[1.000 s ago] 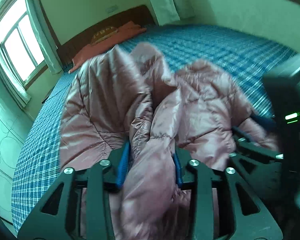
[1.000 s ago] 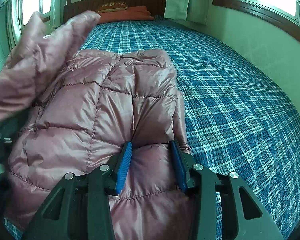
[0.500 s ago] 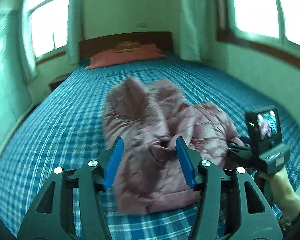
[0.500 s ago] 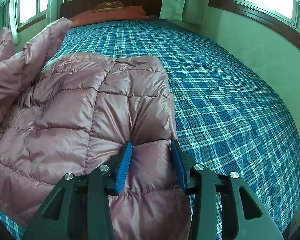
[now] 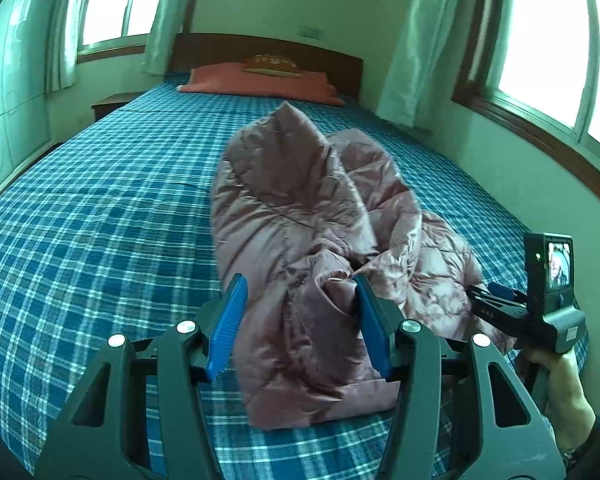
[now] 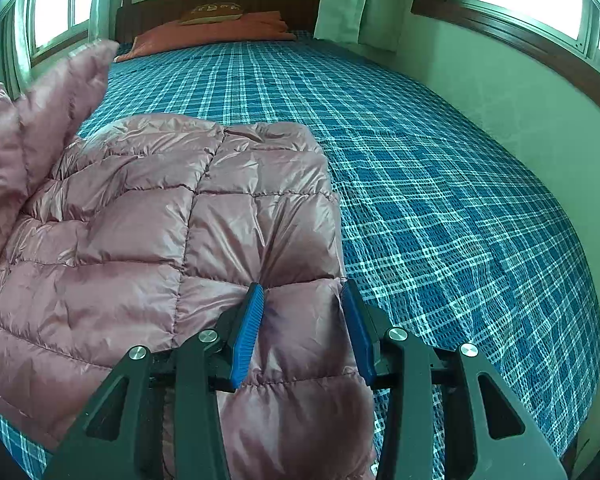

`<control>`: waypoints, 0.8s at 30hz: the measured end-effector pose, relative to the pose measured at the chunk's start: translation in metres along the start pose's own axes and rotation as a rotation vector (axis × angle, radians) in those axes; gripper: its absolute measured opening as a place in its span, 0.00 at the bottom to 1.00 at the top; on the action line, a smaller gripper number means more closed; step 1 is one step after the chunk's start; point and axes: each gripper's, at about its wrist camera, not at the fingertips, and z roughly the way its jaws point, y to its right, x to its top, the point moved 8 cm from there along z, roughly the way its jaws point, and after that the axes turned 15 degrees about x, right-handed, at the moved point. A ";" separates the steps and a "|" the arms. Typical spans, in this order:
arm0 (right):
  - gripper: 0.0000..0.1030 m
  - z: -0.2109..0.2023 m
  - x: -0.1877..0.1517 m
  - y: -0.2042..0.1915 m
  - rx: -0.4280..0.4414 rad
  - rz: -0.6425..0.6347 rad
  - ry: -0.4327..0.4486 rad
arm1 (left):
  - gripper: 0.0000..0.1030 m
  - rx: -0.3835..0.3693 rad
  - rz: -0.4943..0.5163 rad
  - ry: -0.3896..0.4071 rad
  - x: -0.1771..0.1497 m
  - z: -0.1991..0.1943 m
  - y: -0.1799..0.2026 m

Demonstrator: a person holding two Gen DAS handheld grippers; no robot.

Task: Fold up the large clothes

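Up close, the left gripper [image 5: 300,320] has its blue fingers [image 5: 229,322] spread wide, released, with a bunched fold of the pink quilted jacket [image 5: 312,240] lying loosely between them; only the right pad seems to brush the cloth. The right gripper [image 6: 304,328] straddles the jacket's [image 6: 180,240] right-hand edge near the hem, its fingers [image 6: 247,334] parted but pressed against a puffed panel on both sides, so it grasps that strip of fabric. From the left wrist view, the right gripper [image 5: 500,304] shows at the jacket's far right corner, held by the person's hand [image 5: 560,384].

The jacket lies along the middle of the bed [image 5: 80,240], its left half heaped up in a tall ridge, its right half flat. Blue plaid bedding is bare to the left of the heap, beyond it up to the orange pillow [image 5: 260,84] at the headboard [image 5: 268,52], and to the right as far as the wall [image 6: 520,120] under the window.
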 end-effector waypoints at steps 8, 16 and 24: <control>0.40 -0.003 -0.003 -0.001 0.012 0.007 0.005 | 0.42 -0.004 0.090 0.010 -0.010 0.000 0.028; 0.40 -0.002 -0.004 -0.001 0.020 0.014 0.007 | 0.30 0.021 0.170 0.039 -0.013 0.007 0.049; 0.40 -0.002 -0.005 0.001 0.025 0.023 0.011 | 0.10 0.022 0.232 0.049 -0.020 0.013 0.061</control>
